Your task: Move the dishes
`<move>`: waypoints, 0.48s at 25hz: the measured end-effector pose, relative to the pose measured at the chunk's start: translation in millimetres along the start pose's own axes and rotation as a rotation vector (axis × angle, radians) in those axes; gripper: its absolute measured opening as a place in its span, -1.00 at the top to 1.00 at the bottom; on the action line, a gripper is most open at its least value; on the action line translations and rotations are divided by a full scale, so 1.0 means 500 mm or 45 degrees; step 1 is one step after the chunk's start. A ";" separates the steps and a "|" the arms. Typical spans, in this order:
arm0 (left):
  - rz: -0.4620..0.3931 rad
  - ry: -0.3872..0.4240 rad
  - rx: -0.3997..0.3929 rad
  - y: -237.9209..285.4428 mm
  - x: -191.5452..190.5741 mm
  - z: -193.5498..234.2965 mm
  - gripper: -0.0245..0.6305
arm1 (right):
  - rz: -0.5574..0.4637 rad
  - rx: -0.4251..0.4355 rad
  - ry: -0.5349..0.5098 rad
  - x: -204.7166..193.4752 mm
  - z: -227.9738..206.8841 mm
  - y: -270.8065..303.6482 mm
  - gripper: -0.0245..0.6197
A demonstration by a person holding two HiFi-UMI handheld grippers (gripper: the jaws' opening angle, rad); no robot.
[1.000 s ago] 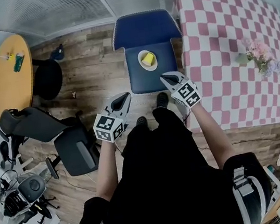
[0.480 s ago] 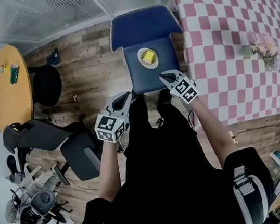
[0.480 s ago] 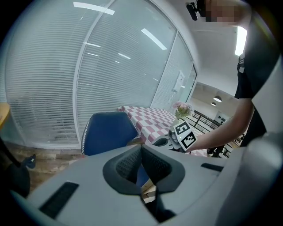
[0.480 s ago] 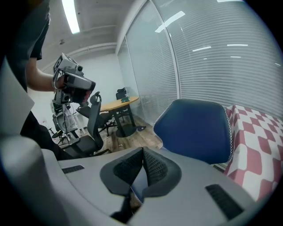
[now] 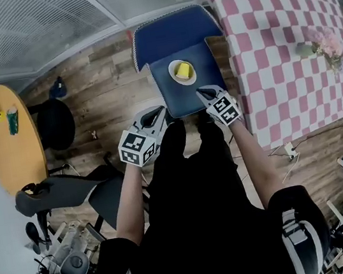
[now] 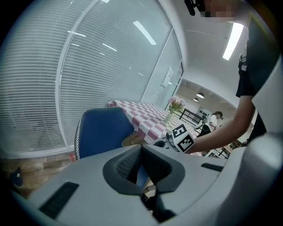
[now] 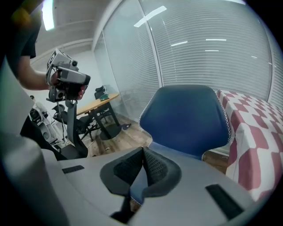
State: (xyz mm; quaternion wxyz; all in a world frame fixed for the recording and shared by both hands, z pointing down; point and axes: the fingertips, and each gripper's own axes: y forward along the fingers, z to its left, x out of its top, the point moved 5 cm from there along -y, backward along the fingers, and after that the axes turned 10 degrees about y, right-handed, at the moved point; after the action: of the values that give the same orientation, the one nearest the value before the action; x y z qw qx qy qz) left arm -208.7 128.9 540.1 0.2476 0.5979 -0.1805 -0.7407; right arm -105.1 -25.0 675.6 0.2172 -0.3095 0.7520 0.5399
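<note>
A small pale plate carrying a yellow cup-like dish rests on the seat of a blue chair. My left gripper hovers just left of the seat's front corner, jaws shut and empty. My right gripper sits over the seat's front edge, a short way in front of the plate, also shut on nothing. In the left gripper view the pads meet before the chair back. In the right gripper view the closed pads point at the chair.
A table with a pink checked cloth stands right of the chair and bears a vase of flowers. A round yellow table and black office chairs stand at the left on the wooden floor. Blinds line the far wall.
Both grippers have moved forward and down toward the blue chair. The right tips now reach over the seat's front edge, and the left gripper has come up beside the seat corner.
</note>
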 end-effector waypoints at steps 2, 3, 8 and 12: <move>0.005 0.009 -0.035 0.015 -0.009 0.028 0.86 | 0.013 -0.024 0.033 -0.003 -0.007 0.035 0.87; 0.009 0.012 -0.047 0.024 -0.015 0.041 0.86 | 0.020 -0.033 0.051 -0.006 -0.012 0.053 0.87; 0.021 -0.012 -0.091 0.059 -0.053 0.093 0.86 | 0.073 -0.043 0.076 -0.030 -0.036 0.143 0.87; 0.046 -0.049 -0.119 0.092 -0.093 0.113 0.86 | 0.117 -0.029 0.048 -0.067 -0.053 0.199 0.87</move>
State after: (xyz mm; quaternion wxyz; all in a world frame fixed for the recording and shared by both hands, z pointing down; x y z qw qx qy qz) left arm -249.1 117.0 615.2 0.2851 0.5679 -0.1613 -0.7551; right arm -150.7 -19.7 773.8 0.1746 -0.2873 0.7631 0.5519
